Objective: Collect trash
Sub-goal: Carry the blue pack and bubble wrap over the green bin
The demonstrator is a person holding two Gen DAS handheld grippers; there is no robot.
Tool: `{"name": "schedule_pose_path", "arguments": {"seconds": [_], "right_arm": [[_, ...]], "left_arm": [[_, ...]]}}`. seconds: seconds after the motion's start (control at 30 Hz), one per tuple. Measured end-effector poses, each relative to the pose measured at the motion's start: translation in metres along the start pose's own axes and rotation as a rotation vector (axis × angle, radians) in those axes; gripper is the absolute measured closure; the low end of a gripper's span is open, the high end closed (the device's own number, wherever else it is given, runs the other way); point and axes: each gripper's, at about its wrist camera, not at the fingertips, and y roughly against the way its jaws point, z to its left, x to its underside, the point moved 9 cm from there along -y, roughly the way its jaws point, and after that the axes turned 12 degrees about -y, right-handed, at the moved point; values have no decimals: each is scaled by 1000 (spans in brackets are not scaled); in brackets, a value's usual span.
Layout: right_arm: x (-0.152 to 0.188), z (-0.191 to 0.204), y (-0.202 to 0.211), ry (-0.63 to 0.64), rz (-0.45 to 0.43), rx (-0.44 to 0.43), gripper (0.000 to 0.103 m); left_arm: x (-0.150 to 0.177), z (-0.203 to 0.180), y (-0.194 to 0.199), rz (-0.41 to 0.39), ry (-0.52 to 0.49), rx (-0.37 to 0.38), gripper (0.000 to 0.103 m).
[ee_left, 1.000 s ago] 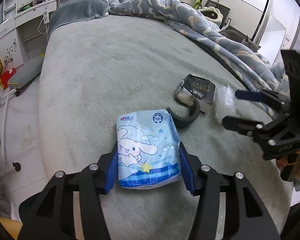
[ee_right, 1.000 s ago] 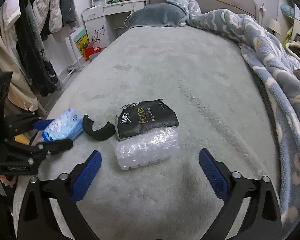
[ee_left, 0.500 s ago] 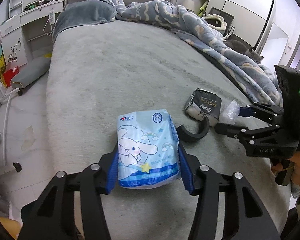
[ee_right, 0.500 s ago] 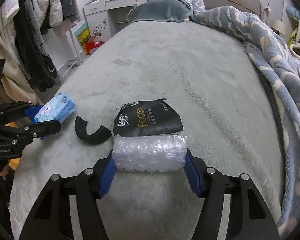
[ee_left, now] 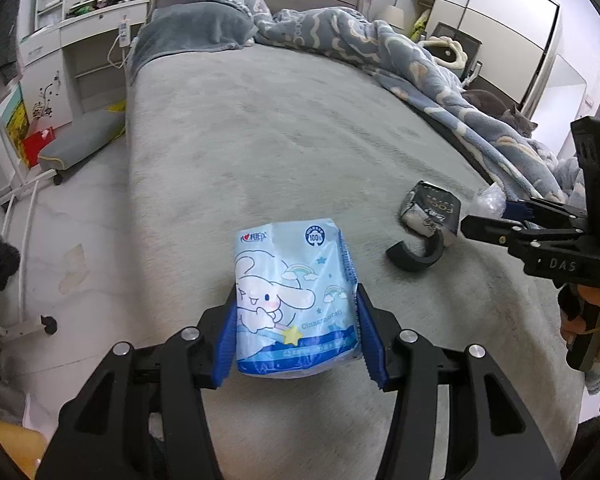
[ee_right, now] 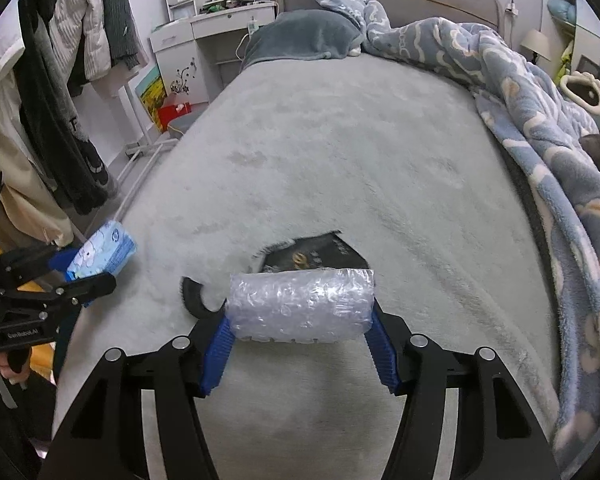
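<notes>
Trash here is soft packaging, and two pieces are already in hand: the blue tissue pack (ee_left: 296, 300) sits clamped between the pads of the left gripper (ee_left: 296, 340), and the roll of bubble wrap (ee_right: 300, 304) lies crosswise between the pads of the right gripper (ee_right: 300, 344), whose jaws have just been closing and now press on both of its ends. Each piece is gripped by its narrow sides, probably because the soft bodies give a little and let the ribbed blue pads bite. In the left wrist view the tissue pack stands at twelve o'clock from the jaws, its printed face towards the camera. In the right wrist view the bubble wrap hides part of the black tissue pack (ee_right: 312, 254), which lies on the bed (ee_right: 340, 152) at twelve o'clock just behind it, with a black curved piece (ee_right: 192, 296) at nine o'clock, touching or nearly touching the roll. Both look like the trash left to gather. Further out, a patterned blanket (ee_right: 540, 128) is heaped along the bed at three o'clock.
</notes>
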Motion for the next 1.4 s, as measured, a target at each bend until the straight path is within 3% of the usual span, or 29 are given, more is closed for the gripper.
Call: {"name": "schedule_pose_path", "arguments": {"seconds": [0.3, 0.73, 1.13, 1.4], "right_arm": [[1, 28, 10, -47, -32, -30, 42], [14, 103, 14, -24, -38, -106, 42], [36, 172, 4, 24, -4, -160, 42], [48, 216, -7, 65, 28, -195, 42]], "left_arm": [[25, 21, 21, 26, 20, -33, 48], [82, 69, 55, 89, 86, -79, 48], [143, 108, 68, 202, 138, -89, 48], [178, 122, 68, 286, 155, -56, 48]]}}
